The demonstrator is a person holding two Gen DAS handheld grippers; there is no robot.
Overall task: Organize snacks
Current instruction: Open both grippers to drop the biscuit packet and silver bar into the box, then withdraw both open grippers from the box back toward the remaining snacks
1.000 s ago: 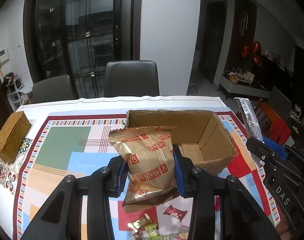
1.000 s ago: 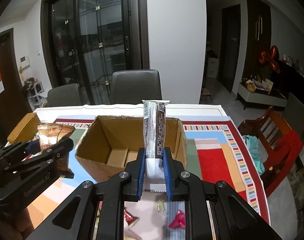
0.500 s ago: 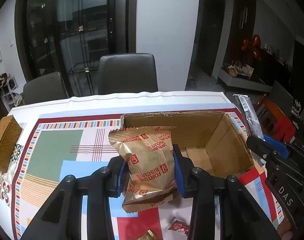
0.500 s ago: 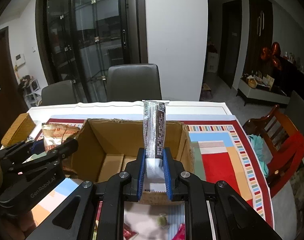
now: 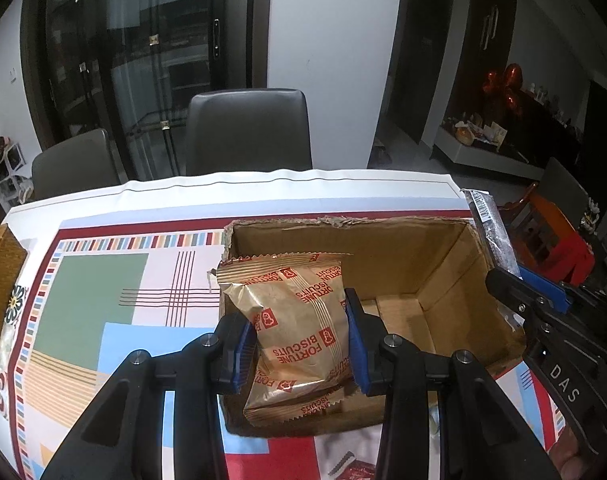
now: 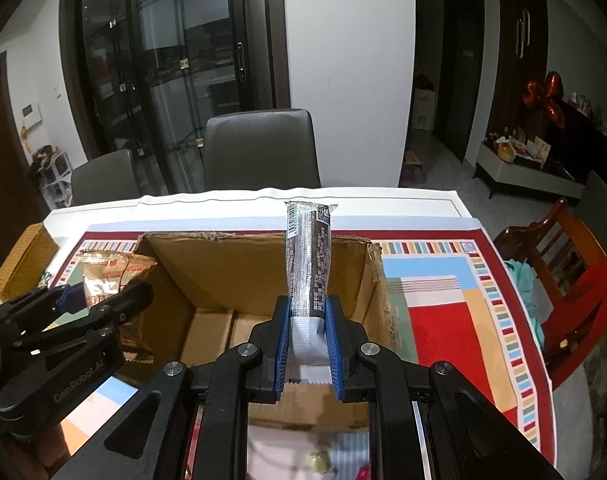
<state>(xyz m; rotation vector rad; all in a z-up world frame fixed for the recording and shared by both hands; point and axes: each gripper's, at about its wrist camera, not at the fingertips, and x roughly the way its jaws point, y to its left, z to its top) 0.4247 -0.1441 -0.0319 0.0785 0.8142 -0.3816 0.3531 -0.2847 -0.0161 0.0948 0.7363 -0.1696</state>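
**Two grippers holding snacks over an open box**

Left gripper (image 5: 301, 350): its blue fingers (image 5: 241, 354) are clamped partway on a gold biscuit pack (image 5: 299, 320) printed "Fortune Biscuits". The pack stands tilted between them, over the near left corner of the cardboard box (image 5: 443, 264), its lower end dipping below the box rim. In the right wrist view the same pack (image 6: 111, 276) shows at the box's left wall, with the left gripper (image 6: 103, 298) just beside it.

Right gripper (image 6: 309, 344): fingers (image 6: 282, 354) nearly closed on the white lower end of a long dark bar wrapper (image 6: 309, 260). The bar stands upright, rising above the box's far rim, over the right half of the box (image 6: 231, 264). In the left wrist view the bar (image 5: 489, 228) appears at the box's far right corner.

The box sits open-topped on a surface covered by a patterned cloth (image 5: 103, 292); its floor is bare cardboard. Small wrapped sweets (image 6: 318, 462) lie on the cloth near the box's near side. A woven box (image 5: 1, 280) sits at the left edge. Two dark chairs (image 6: 261, 148) stand at the far side.
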